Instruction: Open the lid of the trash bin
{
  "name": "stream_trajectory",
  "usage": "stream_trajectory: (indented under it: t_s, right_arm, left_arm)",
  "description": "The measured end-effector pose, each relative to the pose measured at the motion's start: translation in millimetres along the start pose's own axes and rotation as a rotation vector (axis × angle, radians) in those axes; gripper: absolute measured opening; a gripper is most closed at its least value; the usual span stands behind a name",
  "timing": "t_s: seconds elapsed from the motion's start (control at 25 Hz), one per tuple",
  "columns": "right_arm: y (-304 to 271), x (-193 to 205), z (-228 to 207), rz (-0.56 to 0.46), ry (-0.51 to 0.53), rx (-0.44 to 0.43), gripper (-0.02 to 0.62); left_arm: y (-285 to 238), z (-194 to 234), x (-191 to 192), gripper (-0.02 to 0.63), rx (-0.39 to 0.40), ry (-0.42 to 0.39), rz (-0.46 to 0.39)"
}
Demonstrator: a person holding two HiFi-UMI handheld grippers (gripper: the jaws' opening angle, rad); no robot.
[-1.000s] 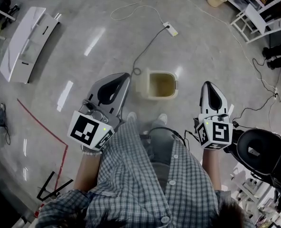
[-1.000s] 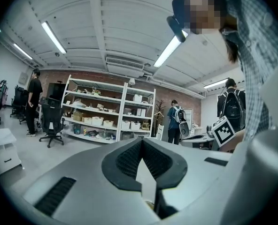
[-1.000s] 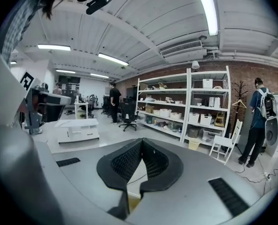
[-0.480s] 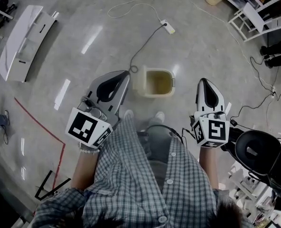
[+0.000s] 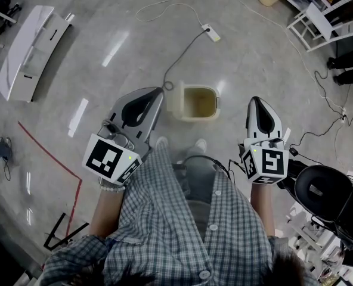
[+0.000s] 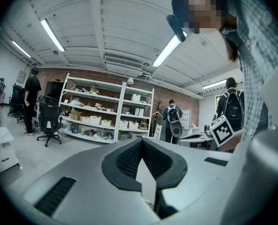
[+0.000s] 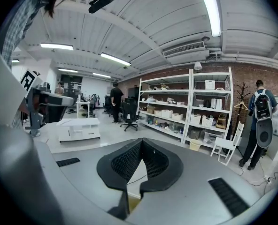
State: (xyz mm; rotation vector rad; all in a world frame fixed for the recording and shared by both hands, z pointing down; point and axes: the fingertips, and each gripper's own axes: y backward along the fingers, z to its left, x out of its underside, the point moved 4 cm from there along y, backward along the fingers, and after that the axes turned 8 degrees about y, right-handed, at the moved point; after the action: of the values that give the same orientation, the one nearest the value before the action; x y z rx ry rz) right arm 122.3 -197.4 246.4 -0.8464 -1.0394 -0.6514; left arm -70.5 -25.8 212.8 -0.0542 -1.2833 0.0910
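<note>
The person's checked shirt (image 5: 182,219) fills the near foreground. Both grippers are held out just ahead of it, nearer than the trash bin (image 5: 217,103) and one to each side of it. The left gripper (image 5: 159,94) has its tip close beside the bin's left edge, though it looks raised well above the floor and not touching. Its jaws (image 6: 140,140) meet at the tips and only bare floor shows through the gap behind them, so it holds nothing. The right gripper (image 5: 257,102) is well clear to the bin's right. Its tips (image 7: 141,140) are likewise pressed together and empty.

Two shoes (image 5: 162,143) stand just on the near side of the bin. The bin itself sits on the floor with its olive inside open to view. A pale slab (image 5: 175,105) along its left edge may be the lid standing up, but I cannot tell for sure.

Beyond the bin a cable (image 5: 182,64) runs away to a power strip (image 5: 212,33), and a white panel (image 5: 27,52) lies far off to the bin's left.

I judge the opening is either done or at the approach stage. If the lid needs lifting further, a gripper must come down to the bin, part its jaws and take the lid's free edge.
</note>
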Motion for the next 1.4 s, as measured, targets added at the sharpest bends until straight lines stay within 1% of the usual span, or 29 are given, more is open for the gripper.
stream_trajectory:
  t_s: [0.88, 1.4]
  right_arm:
    - [0.1, 1.1, 7.5, 0.011, 0.006, -0.011, 0.018]
    - [-3.3, 4.5, 4.6, 0.019, -0.002, -0.022, 0.018]
  left_arm:
    - [6.2, 2.0, 2.1, 0.0, -0.003, 0.0, 0.0]
    - [0.8, 1.0, 3.0, 0.0, -0.005, 0.001, 0.002]
